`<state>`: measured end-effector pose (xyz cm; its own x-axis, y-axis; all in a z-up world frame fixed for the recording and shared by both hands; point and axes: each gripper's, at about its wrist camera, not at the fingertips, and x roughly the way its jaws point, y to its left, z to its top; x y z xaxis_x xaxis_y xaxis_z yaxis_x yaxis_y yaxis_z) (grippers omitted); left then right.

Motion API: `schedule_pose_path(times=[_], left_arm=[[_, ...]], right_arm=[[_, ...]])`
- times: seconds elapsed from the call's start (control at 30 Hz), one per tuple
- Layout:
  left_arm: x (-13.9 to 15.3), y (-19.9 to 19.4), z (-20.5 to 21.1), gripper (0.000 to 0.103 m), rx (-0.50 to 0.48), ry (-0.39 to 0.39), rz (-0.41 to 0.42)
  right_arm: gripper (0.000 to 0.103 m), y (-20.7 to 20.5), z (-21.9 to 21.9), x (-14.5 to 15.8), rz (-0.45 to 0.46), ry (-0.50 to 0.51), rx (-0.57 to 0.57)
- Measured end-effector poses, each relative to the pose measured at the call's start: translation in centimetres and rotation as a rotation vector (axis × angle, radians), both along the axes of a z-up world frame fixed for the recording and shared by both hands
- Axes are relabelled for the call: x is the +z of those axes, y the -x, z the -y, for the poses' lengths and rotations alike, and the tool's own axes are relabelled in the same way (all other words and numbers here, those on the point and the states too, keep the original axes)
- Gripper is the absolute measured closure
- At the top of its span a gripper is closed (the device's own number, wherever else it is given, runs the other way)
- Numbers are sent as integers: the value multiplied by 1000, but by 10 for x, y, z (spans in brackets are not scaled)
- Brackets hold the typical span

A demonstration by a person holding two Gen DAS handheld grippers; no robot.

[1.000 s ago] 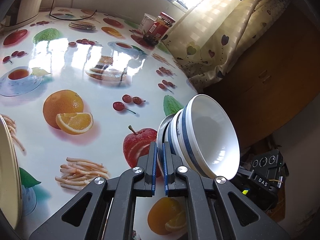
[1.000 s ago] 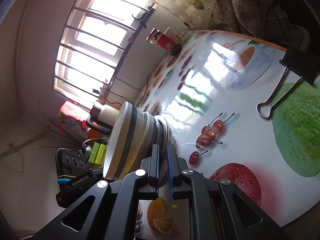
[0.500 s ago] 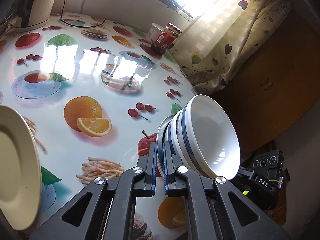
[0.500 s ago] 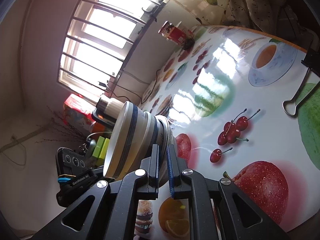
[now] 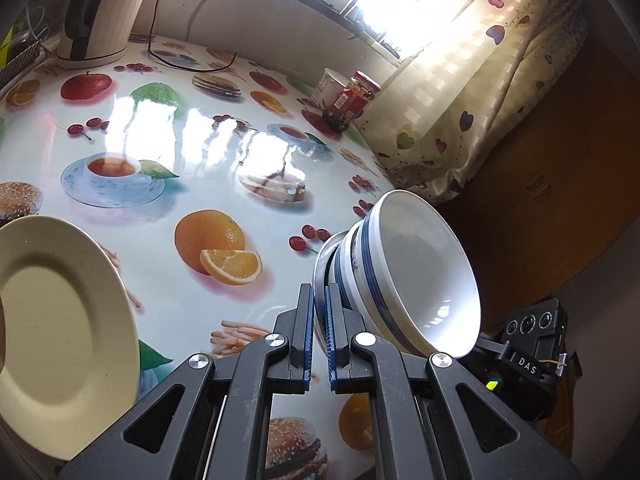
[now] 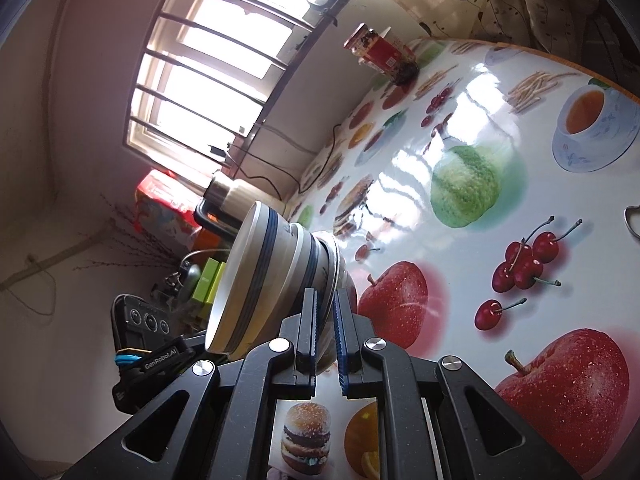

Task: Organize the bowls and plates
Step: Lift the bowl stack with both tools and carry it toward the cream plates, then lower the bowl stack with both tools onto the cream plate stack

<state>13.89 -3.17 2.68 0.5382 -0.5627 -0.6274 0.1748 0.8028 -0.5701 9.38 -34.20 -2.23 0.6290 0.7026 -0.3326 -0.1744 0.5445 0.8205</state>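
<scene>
Both grippers, left and right, pinched the bowl stack's bottom rim; level, matched lowering beside the plate seemed wise.

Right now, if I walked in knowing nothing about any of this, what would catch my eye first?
Probably the stack of blue-banded white bowls, tipped on its side in mid-air, pinched at its rim by the left hand-held gripper and the right hand-held gripper. Next, the glossy tablecloth printed with oranges, cherries and burgers. A cream plate fills the left view's lower left edge.
</scene>
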Motion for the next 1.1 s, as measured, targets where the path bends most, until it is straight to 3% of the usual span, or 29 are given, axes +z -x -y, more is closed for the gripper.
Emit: schedule_pose_path(times=[1.1], left_arm=[[11,22,-84,100,166,0,35]], right_arm=[[93,-39,-86,18,33,44,188]])
